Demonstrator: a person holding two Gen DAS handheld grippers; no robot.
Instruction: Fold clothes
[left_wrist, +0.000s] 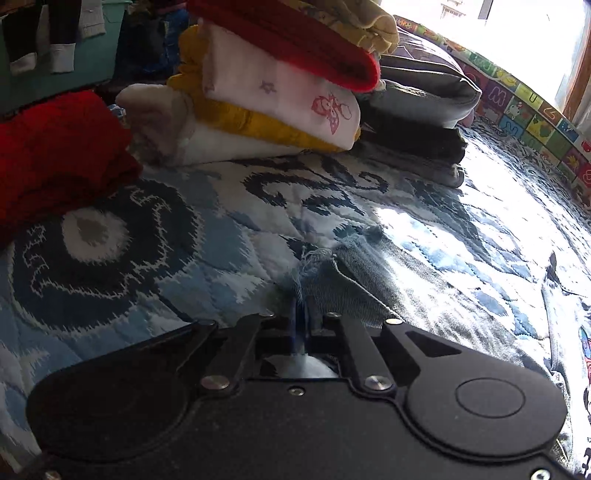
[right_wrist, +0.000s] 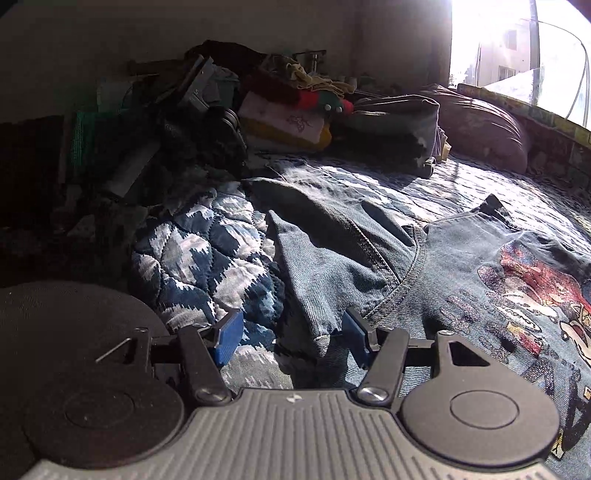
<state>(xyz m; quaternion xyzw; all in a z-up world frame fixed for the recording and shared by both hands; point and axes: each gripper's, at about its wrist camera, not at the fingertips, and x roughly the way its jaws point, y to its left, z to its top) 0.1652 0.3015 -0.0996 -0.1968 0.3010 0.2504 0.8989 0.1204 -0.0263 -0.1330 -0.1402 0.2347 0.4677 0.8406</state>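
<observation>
On a blue-and-white quilted bedspread (left_wrist: 155, 236) lies a denim garment (right_wrist: 454, 280), spread flat with a colourful cartoon print (right_wrist: 535, 295) on its front.

Left wrist view: the left gripper (left_wrist: 303, 306) sits low over the bedspread, its two black fingers pressed together on a frayed denim edge (left_wrist: 317, 258) of the garment; a strip of the fabric runs between the jaws. The rest of the denim extends to the right of the gripper into a sunlit patch. Beyond it stands a stack of folded clothes (left_wrist: 280, 92): a red item on top, then a white piece with a pink butterfly motif, then yellow, then white at the base. A separate red garment (left_wrist: 55, 155) lies to the left of the stack, and a pile of dark folded items (left_wrist: 421, 110) lies to its right. A patterned play mat (left_wrist: 524, 110) lines the far edge of the bed beneath the bright window.

Right wrist view: the right gripper (right_wrist: 291, 339) has its blue-padded fingers (right_wrist: 229, 338) spread apart. A folded flap of the denim garment sits between the jaws, near the right finger; whether either pad touches the cloth cannot be told. A bunched fold of the bedspread rises just beyond the left finger. The same folded stack appears in shadow at the far side, with a brownish pillow (right_wrist: 484, 129) near the window.
</observation>
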